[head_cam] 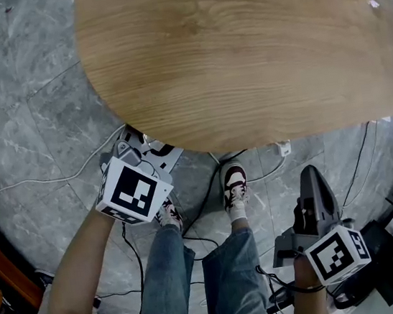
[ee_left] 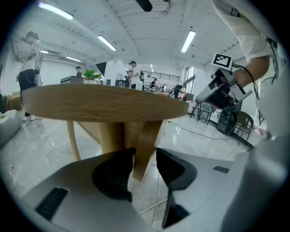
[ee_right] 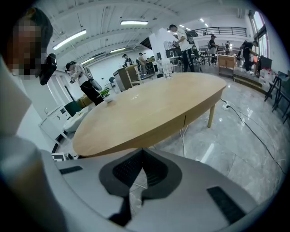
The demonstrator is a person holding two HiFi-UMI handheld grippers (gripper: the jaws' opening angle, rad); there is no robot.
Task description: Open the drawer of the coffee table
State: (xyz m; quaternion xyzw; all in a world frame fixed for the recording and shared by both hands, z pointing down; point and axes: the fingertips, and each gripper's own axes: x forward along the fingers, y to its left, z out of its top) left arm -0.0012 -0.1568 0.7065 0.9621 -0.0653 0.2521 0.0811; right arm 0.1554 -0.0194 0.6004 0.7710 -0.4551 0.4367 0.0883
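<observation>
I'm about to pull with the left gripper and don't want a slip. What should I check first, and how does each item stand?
1. Wooden tab between the left gripper's jaws: ok.
2. Both pads pressing on the tab: not ok; a gap shows beside the right-hand jaw.
3. Coffee table rim flush, nothing pulled out yet: ok.
4. Right gripper shut, empty, off the table: ok.
5. Room to pull back toward the person's legs: cannot tell.
</observation>
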